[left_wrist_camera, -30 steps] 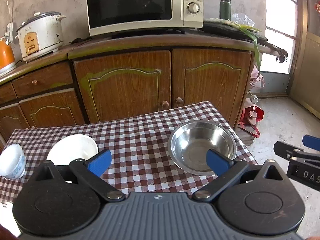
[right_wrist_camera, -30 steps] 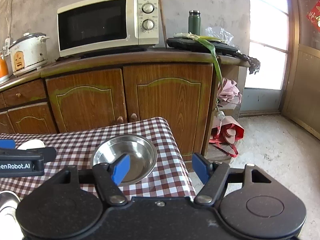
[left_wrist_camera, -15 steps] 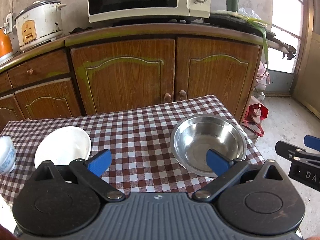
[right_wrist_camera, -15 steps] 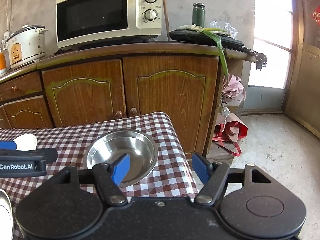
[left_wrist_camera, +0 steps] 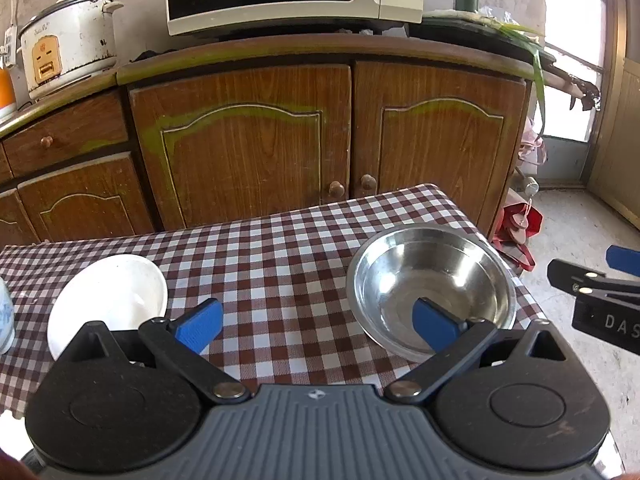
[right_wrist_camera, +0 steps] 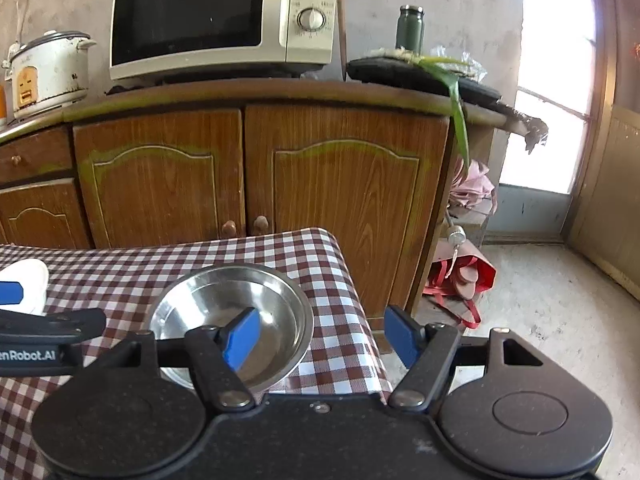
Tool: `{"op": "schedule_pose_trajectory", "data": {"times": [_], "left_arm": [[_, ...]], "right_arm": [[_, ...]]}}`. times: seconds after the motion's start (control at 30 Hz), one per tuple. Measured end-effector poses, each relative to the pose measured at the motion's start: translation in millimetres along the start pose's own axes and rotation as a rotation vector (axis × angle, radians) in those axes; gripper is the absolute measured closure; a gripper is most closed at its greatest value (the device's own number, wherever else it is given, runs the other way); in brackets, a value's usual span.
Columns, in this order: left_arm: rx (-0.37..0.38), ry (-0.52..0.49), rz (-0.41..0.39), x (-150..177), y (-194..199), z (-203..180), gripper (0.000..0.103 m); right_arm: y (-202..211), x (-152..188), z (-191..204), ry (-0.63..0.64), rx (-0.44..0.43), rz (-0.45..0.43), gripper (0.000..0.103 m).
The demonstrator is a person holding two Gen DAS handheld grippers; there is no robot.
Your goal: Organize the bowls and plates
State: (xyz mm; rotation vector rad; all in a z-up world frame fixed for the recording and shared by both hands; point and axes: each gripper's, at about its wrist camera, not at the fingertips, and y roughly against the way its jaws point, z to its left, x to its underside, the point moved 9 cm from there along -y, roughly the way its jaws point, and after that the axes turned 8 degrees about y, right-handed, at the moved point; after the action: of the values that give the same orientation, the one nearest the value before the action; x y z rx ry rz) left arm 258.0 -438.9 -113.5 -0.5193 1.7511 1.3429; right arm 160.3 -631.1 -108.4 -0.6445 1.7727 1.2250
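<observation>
My right claw (right_wrist_camera: 320, 338) is spread wide and empty, its left pad hanging over the steel bowl (right_wrist_camera: 224, 300) at the table's (right_wrist_camera: 120, 264) right corner, while my left claw (left_wrist_camera: 318, 322), equally apart, straddles bare cloth between that bowl and the white plate (left_wrist_camera: 108, 296).

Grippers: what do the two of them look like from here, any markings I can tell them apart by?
Both are matte black with round pivot housings, silver rivets and blue pads on their fingers. The left gripper has a ribbed grey body; its side reads "enRobot.AI" in white. The right gripper has a smooth black body; its side shows "DAS". No cables or sleeves visible.
</observation>
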Motion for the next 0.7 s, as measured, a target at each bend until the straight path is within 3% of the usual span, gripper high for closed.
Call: {"op": "schedule_pose_trajectory", "data": {"times": [0.7], "left_arm": [[-0.002, -0.025, 0.011, -1, -60, 1, 0.000]], "right_arm": [[-64, 22, -5, -0.027, -0.014, 0.050, 0.022]]}}
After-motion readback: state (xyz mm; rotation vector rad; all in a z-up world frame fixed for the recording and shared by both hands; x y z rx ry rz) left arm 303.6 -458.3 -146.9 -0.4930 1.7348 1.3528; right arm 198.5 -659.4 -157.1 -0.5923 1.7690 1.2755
